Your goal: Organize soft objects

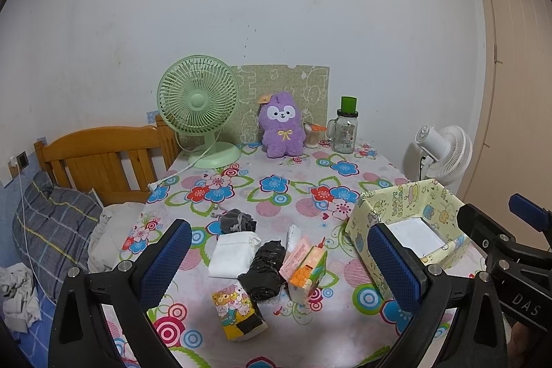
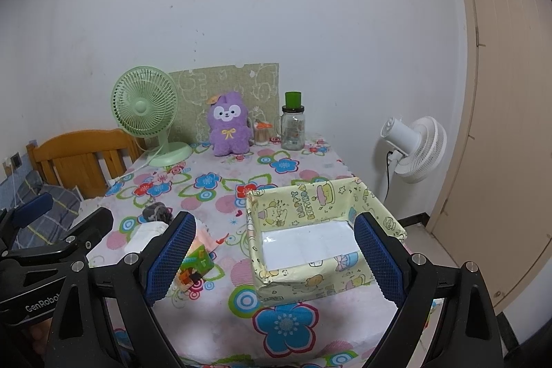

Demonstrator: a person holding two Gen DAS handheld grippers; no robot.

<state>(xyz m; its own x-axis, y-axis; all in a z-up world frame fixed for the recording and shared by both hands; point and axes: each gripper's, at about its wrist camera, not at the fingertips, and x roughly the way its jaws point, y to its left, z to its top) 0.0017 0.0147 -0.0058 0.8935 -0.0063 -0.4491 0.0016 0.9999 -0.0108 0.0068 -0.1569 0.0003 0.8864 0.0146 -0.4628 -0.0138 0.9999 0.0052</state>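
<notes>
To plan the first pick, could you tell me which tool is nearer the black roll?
Left. The left tool frames the black roll; the right tool faces the yellow box instead.

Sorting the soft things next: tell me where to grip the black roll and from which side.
Grip the black roll across its middle, from above, with the left gripper, fingers either side of its long axis. It lies flat, close between the white pouch and the orange pack.
</notes>
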